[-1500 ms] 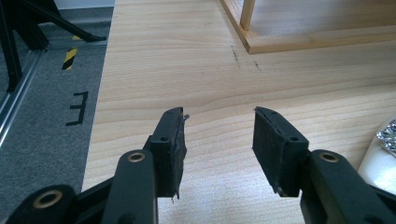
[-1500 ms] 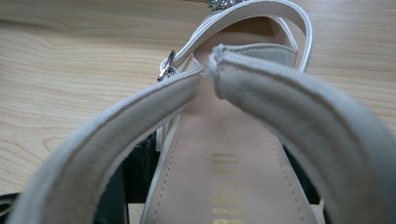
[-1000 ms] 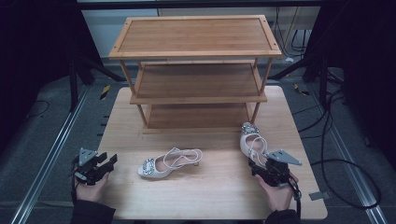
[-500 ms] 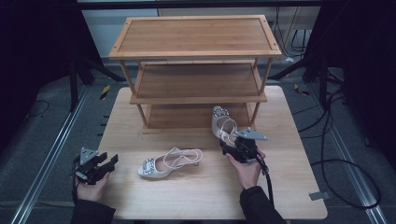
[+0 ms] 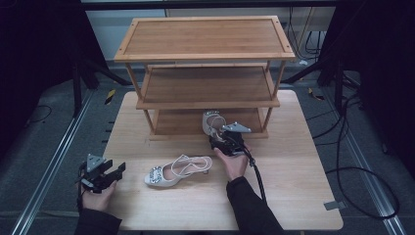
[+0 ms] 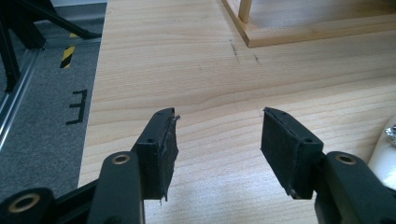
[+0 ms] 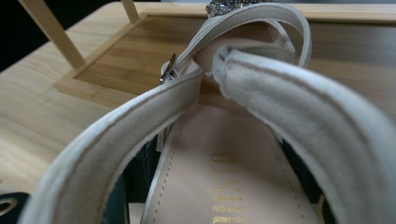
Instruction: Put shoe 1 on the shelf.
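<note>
High view: the right gripper (image 5: 221, 138) holds a white heeled sandal (image 5: 212, 122) at the front edge of the lowest of 3 tiers of a bamboo shoe rack (image 5: 205, 58), the jewelled toe pointing into the rack. Its fingers pinch the rear of this sandal; in the right gripper view the heel strap (image 7: 289, 112) and insole (image 7: 224, 172) lie directly ahead of the camera, with the buckle (image 7: 169, 70) to the left and the rack's bottom shelf (image 7: 126, 56) beyond.

A second white sandal (image 5: 177, 170) lies on its side on the wooden counter (image 5: 293, 171), between the 2 hands, its jewelled toe (image 5: 155, 175) toward the person's left.

The left gripper (image 5: 115, 172) rests low over the counter near its left front edge, apart from the second sandal. In the left gripper view its fingers (image 6: 163, 144) are spread wide with bare counter between them; they have just been opening. A white edge of the second sandal shows at the right border of that view.
</note>
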The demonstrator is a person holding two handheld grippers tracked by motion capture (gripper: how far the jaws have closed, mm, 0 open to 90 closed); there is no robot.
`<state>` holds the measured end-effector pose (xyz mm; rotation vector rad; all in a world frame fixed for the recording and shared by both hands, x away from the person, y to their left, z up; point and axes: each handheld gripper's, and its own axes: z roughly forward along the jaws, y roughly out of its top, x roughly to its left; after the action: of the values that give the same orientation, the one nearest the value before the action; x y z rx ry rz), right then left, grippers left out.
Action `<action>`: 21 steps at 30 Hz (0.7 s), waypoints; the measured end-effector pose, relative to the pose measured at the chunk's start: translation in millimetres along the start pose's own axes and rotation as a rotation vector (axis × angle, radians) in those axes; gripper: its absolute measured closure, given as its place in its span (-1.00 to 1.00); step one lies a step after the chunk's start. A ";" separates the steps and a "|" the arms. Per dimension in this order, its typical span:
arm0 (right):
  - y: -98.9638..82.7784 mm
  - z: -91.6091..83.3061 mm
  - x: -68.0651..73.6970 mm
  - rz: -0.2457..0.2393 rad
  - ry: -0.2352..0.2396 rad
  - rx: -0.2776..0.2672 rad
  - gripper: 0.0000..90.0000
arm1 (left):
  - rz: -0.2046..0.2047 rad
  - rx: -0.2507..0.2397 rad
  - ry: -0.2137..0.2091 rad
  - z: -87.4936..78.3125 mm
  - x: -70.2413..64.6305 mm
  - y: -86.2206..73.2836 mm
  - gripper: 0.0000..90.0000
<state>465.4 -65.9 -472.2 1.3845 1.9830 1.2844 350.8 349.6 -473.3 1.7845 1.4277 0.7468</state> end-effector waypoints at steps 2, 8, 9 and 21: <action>3.0 8.8 -0.2 -0.001 -0.008 -0.005 -0.13 | -0.008 -0.002 0.001 0.0 1.0 -0.3 -0.02; 12.4 30.0 -4.9 -0.010 -0.050 0.004 -0.13 | -0.004 0.000 0.001 0.2 1.0 -0.1 -0.02; 13.0 33.0 -6.5 -0.013 -0.059 0.010 -0.13 | -0.003 0.002 0.001 0.7 1.1 -0.1 -0.02; 7.1 47.0 -6.8 -0.049 -0.092 0.044 -0.21 | -0.003 0.004 0.002 1.2 1.4 -0.3 -0.02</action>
<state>506.9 -50.0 -490.7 1.3814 1.9808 1.1416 351.9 350.9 -474.2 1.7846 1.4336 0.7445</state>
